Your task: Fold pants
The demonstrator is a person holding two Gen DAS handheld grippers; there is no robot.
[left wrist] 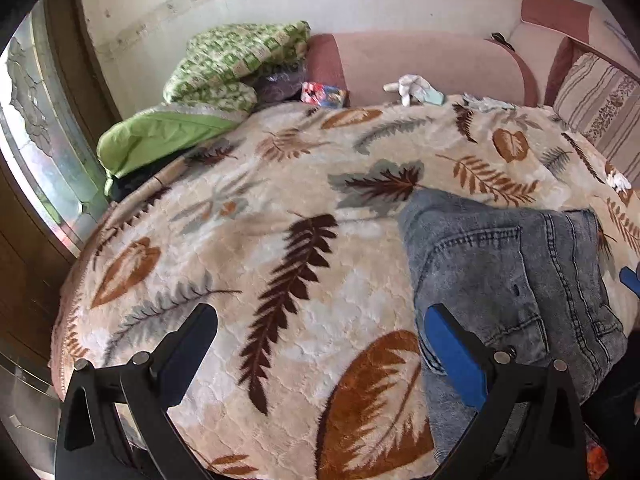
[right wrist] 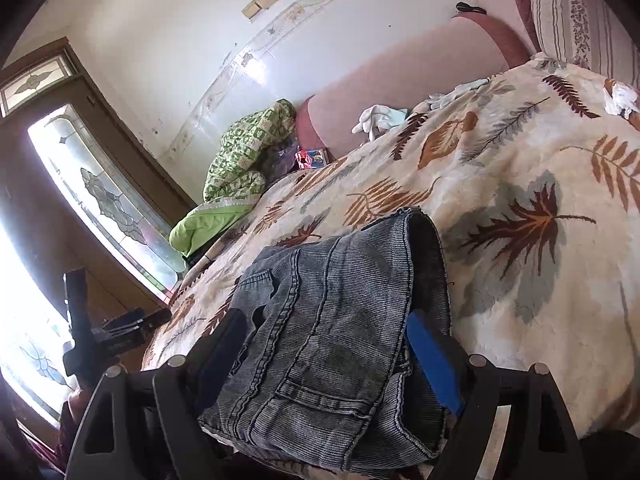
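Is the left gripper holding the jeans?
No, the left gripper is open over the leaf blanket, jeans beside its blue finger.

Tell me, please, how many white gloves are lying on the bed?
3, possibly more hidden: one white fabric glove against the pink headboard, a second right of it on the leaf-patterned blanket, a third near the striped pillow.

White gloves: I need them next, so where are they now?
One pair of white gloves lies at the far edge of the leaf-print blanket, against the pink sofa back, right of the green quilt.
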